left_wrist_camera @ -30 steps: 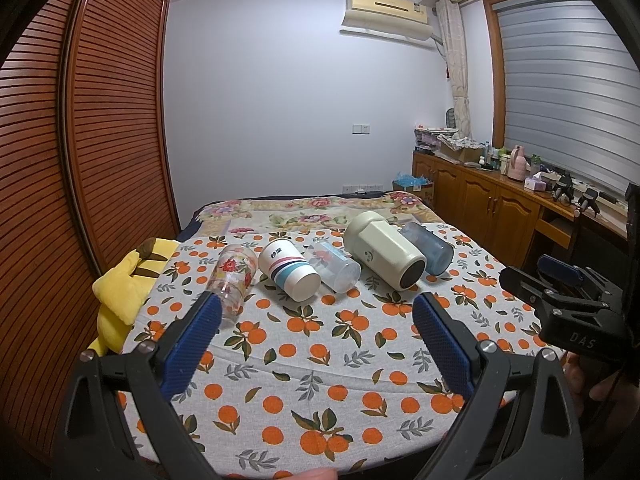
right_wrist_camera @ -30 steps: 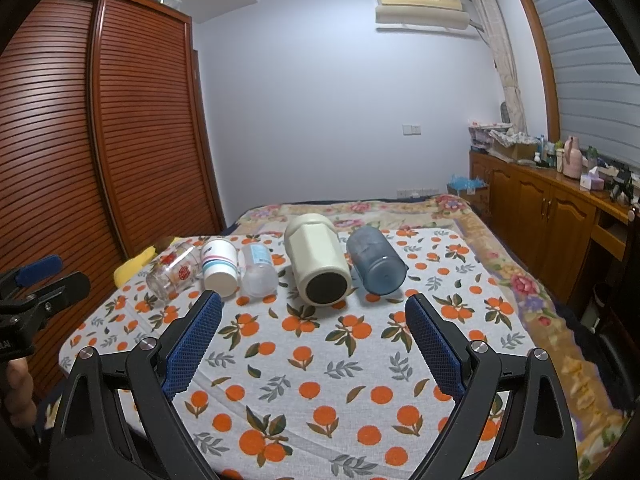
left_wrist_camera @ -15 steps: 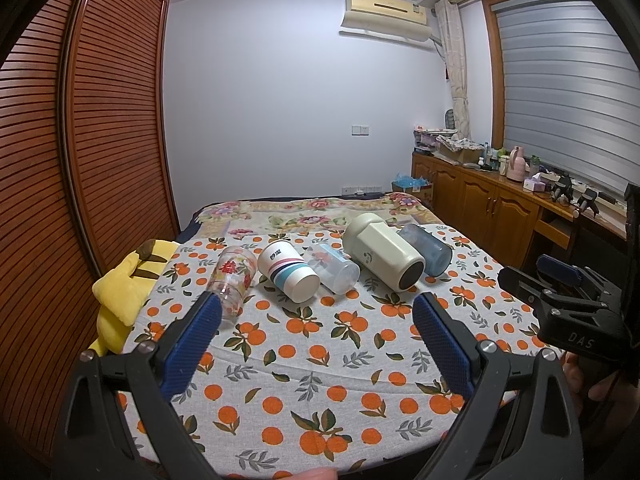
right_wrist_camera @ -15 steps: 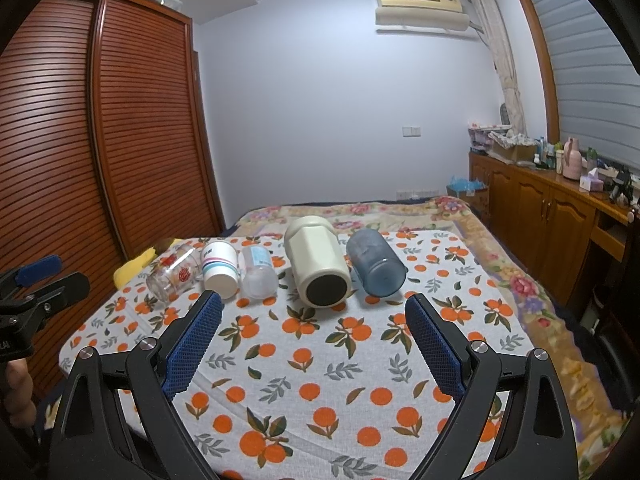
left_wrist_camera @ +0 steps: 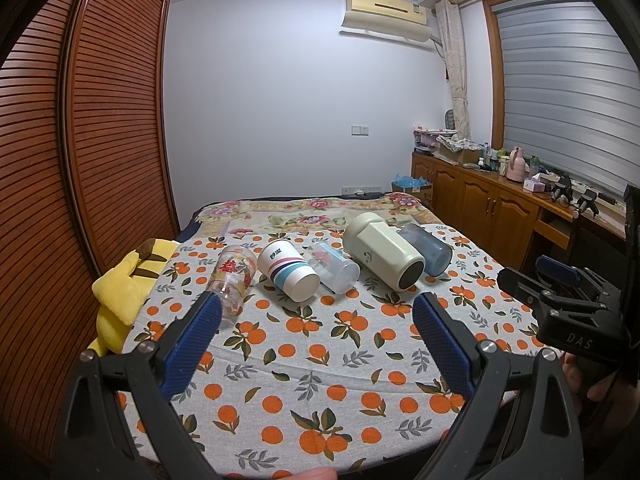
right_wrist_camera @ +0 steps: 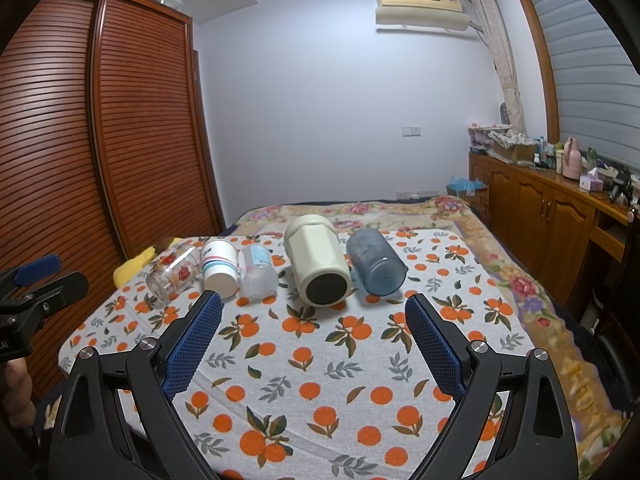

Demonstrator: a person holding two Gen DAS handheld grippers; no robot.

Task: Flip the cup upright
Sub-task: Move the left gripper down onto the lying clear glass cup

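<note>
Nothing done: five cups (right_wrist_camera: 320, 266) lie sideways ahead of both grippers' (right_wrist_camera: 312, 322) (left_wrist_camera: 316, 322) wide-open, empty fingers.

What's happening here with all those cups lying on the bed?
A person holds a two-finger gripper in each hand above an orange-print cloth. Five cups lie on their sides in a row, among them a cream cup and a blue cup. The left gripper and right gripper are open, holding nothing. No cup is upright.
</note>
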